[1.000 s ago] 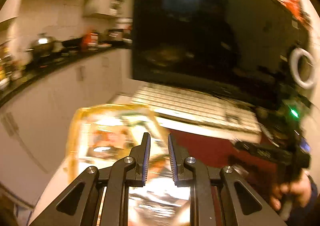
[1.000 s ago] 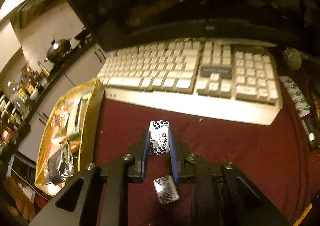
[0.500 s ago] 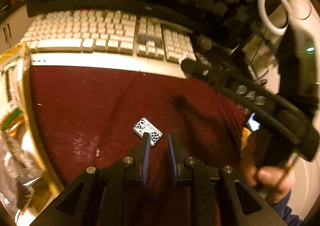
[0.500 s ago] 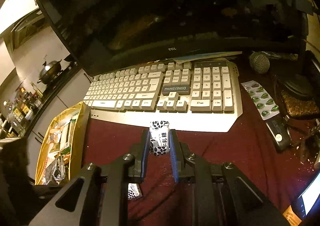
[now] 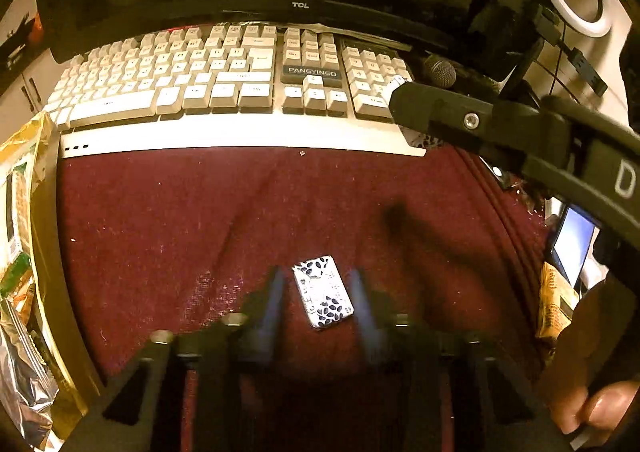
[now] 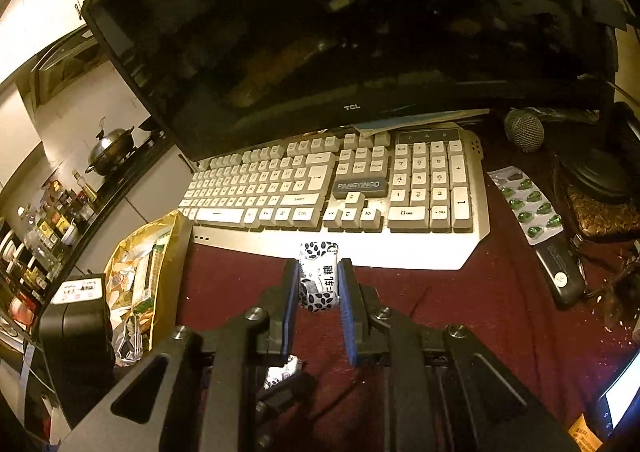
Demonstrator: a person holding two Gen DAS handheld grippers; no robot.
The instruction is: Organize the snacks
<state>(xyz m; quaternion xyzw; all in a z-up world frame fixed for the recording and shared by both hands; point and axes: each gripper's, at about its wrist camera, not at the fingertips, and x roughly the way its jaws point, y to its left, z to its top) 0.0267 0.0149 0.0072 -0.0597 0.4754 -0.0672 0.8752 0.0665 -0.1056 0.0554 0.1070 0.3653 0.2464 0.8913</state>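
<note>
A small white candy with dark leaf print (image 5: 322, 292) lies flat on the maroon cloth (image 5: 180, 220). My left gripper (image 5: 316, 276) is low over it. Its jaws are opening, the candy lies between them, and a gap shows on both sides. My right gripper (image 6: 318, 264) is shut on a second candy of the same kind (image 6: 319, 276), held upright above the cloth in front of the keyboard. In the left wrist view that right gripper (image 5: 440, 112) reaches in from the right. An open gold snack bag (image 5: 28, 212) (image 6: 148, 272) holding several packets lies at the cloth's left edge.
A white keyboard (image 6: 340, 192) and a dark monitor (image 6: 340, 32) close off the far side. A microphone (image 6: 524, 130), a blister pack of green pills (image 6: 524, 200) and a black remote (image 6: 560, 276) lie at the right. A hand (image 5: 592, 408) grips the right tool.
My left gripper swung from over the snack bag to the right and down onto the cloth, reached the loose candy, and its fingers parted around it. The right gripper drew back a little with its candy.
</note>
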